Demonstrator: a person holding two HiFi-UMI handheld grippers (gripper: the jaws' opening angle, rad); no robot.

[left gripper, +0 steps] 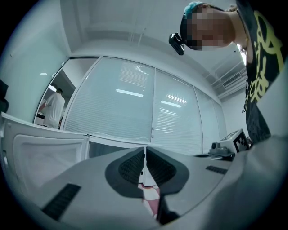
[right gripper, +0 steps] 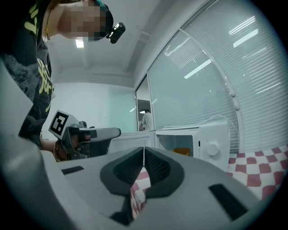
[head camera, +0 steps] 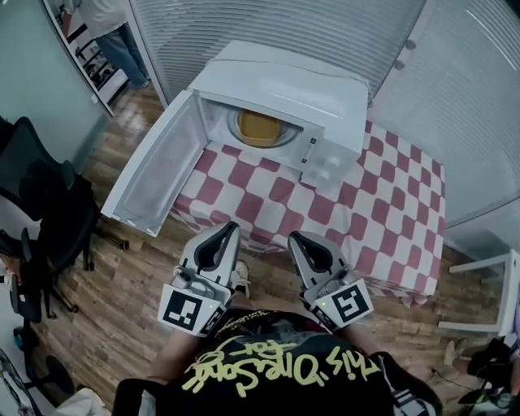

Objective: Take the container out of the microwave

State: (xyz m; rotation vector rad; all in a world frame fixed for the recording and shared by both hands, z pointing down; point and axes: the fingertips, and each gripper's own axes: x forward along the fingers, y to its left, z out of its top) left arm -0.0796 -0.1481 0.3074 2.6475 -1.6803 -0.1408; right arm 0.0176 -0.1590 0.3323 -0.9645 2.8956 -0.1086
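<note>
A white microwave point(head camera: 280, 93) stands on the table's far left corner, its door point(head camera: 154, 166) swung wide open to the left. Inside it sits a yellow container point(head camera: 260, 128), which the right gripper view also shows as an orange-yellow container point(right gripper: 182, 151) in the microwave point(right gripper: 207, 141). My left gripper point(head camera: 230, 230) and right gripper point(head camera: 297, 240) hover side by side over the table's near edge, well short of the microwave. Both are shut and hold nothing. In their own views the left gripper point(left gripper: 145, 155) and right gripper point(right gripper: 144, 157) have jaws pressed together.
A red-and-white checked cloth covers the table point(head camera: 382, 203). Black office chairs point(head camera: 45, 203) stand at the left on the wood floor. A white frame point(head camera: 487, 284) is at the right. Glass walls with blinds point(head camera: 268, 24) run behind. A person point(head camera: 114, 32) stands in a far doorway.
</note>
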